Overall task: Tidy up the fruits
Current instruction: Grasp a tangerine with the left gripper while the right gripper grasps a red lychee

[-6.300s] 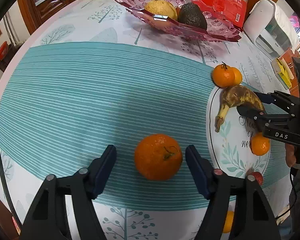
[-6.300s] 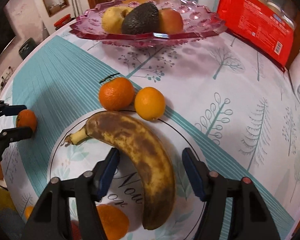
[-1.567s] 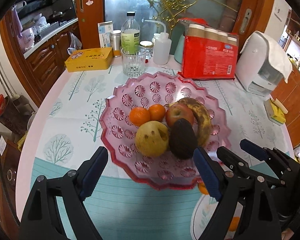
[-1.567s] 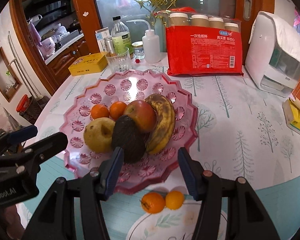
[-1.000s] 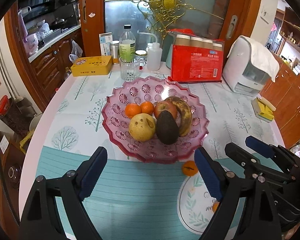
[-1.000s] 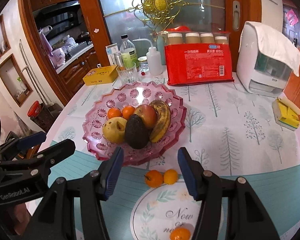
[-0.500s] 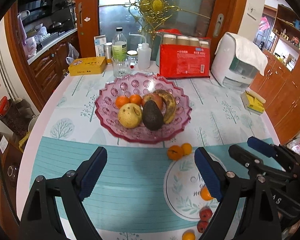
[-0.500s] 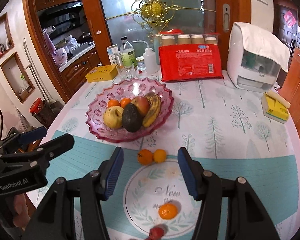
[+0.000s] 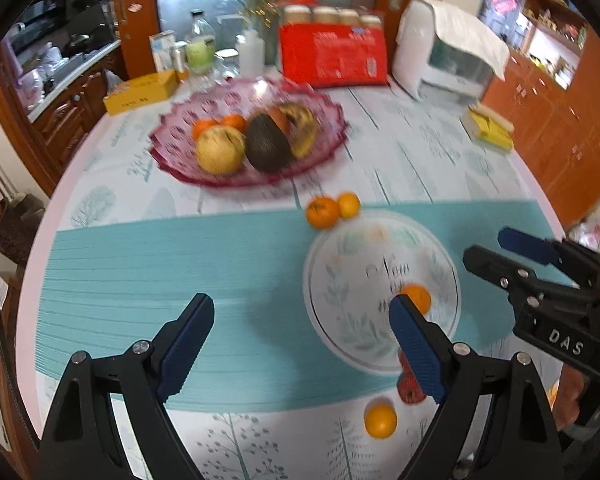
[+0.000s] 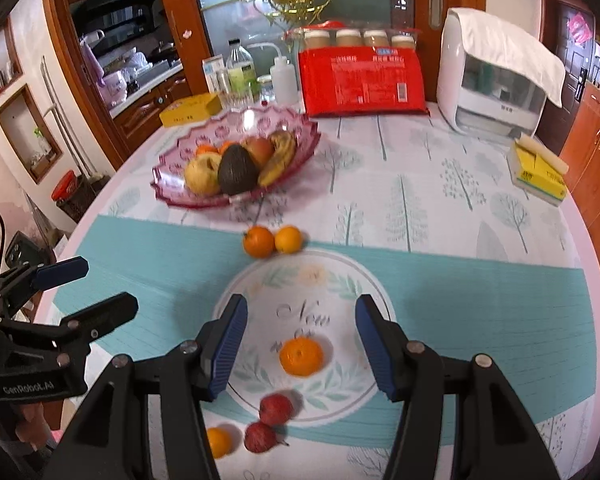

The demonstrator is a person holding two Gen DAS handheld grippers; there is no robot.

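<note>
A pink glass fruit bowl (image 10: pixel 172 196) (image 9: pixel 168 164) at the back left holds a pear, an avocado, an apple, a banana and small oranges. Two oranges (image 10: pixel 272 241) (image 9: pixel 332 210) lie on the cloth in front of it. One orange (image 10: pixel 301 357) (image 9: pixel 418 298) lies on the white printed circle. Two small red fruits (image 10: pixel 275 409) and a small orange (image 10: pixel 219 442) (image 9: pixel 380 421) lie near the front edge. My right gripper (image 10: pixel 298 346) is open and empty above the lone orange. My left gripper (image 9: pixel 300 344) is open and empty over the teal cloth.
At the back stand a red pack of paper cups (image 10: pixel 362 80), a white appliance (image 10: pixel 496 80), bottles (image 10: pixel 240 72), a glass and a yellow box (image 10: pixel 190 110). A yellow sponge pack (image 10: pixel 538 170) lies at the right edge. The round table's edge curves close on the left.
Both grippers have pulled back and lowered from over the bowl toward the front of the table. The banana and two oranges seen on the table earlier now lie in the bowl. Both stay open.
</note>
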